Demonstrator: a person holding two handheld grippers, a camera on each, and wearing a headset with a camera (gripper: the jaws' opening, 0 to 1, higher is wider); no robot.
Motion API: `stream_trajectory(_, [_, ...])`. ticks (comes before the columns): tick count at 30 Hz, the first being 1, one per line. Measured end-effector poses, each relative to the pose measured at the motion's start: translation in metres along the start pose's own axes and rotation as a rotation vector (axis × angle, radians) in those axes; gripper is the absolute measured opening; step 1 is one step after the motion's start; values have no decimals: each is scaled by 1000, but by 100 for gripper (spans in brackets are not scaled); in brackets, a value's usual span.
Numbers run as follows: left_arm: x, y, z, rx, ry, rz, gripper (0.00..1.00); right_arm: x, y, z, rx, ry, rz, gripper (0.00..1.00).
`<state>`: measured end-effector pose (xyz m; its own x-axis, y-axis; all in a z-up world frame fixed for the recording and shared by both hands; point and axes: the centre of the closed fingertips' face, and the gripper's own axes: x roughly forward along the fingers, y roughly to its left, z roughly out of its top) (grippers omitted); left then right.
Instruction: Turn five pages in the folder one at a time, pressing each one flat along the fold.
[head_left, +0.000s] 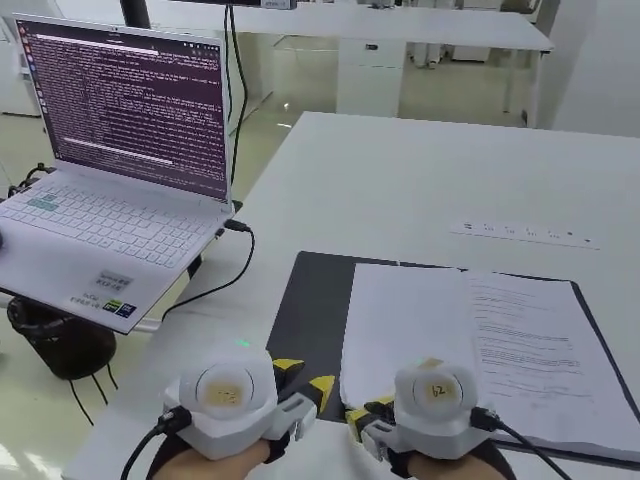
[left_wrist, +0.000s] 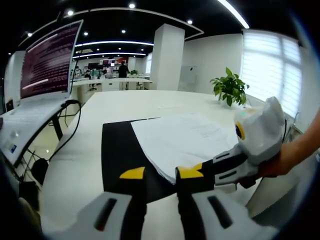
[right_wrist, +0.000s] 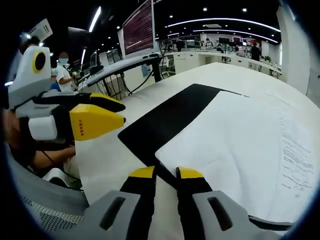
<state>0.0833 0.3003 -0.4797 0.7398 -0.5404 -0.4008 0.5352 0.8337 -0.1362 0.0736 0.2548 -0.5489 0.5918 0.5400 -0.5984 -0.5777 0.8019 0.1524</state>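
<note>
1. At the near edge of the white table (head_left: 420, 180), the black folder (head_left: 308, 305) is lying open. A blank-faced page (head_left: 400, 320) is resting on its left half and a printed page (head_left: 525, 345) on its right.
2. Both grippers are hovering just short of the folder's near edge. The left gripper (left_wrist: 160, 174) is pointing at the bare black cover, its jaws parted by a narrow gap and carrying nothing.
3. The right gripper (right_wrist: 166, 174) is sitting at the blank page's near left corner. The paper's edge is running down toward the slit between its jaws, and I cannot tell whether they are pinching it or merely resting beside it.
4. The fold (head_left: 466, 300), judging by where blank sheet meets print, is running straight away from the person. It is lying ahead and to the right of both grippers.
5. The right gripper is standing nearer that line, so it is looking better placed for a press along the fold. The left is lying closer to the cover's outer side.
6. Off to the left, a laptop (head_left: 120, 140) is showing text, well apart from the work.
</note>
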Motion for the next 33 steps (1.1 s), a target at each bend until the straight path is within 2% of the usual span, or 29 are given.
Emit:
stream_trajectory(3, [9, -5, -2, 16, 15, -22, 22, -10, -2, 9, 38, -58, 5, 12])
stream_trajectory(4, [14, -7, -4, 28, 24, -32, 22, -16, -5, 14, 51, -94, 5, 12])
stream_trajectory(6, [23, -13, -6, 44, 36, -53, 22, -26, -12, 17, 68, -121, -1, 11])
stream_trajectory(8, [32, -20, -9, 66, 51, -75, 21, -36, -26, 17, 78, -135, -39, 11])
stream_trajectory(10, [39, -25, -12, 83, 67, -89, 21, -43, -38, 19, 135, -170, -59, 9])
stream_trajectory(11, [43, -28, -14, 93, 69, -98, 21, -49, -49, 17, 152, -176, -87, 9])
stream_trajectory(17, [60, -35, -25, 115, 104, -117, 22, -73, -80, 14, 214, -222, -150, 6])
stream_trajectory(19, [65, -37, -30, 138, 110, -119, 22, -80, -89, 11, 231, -222, -175, 6])
stream_trajectory(23, [74, -35, -38, 187, 114, -105, 23, -94, -105, 10, 274, -258, -214, 1])
stream_trajectory(31, [79, -30, -55, 204, 152, -84, 21, -109, -126, 14, 328, -308, -247, 0])
stream_trajectory(33, [78, -29, -55, 196, 138, -80, 21, -109, -129, 16, 324, -316, -252, 0])
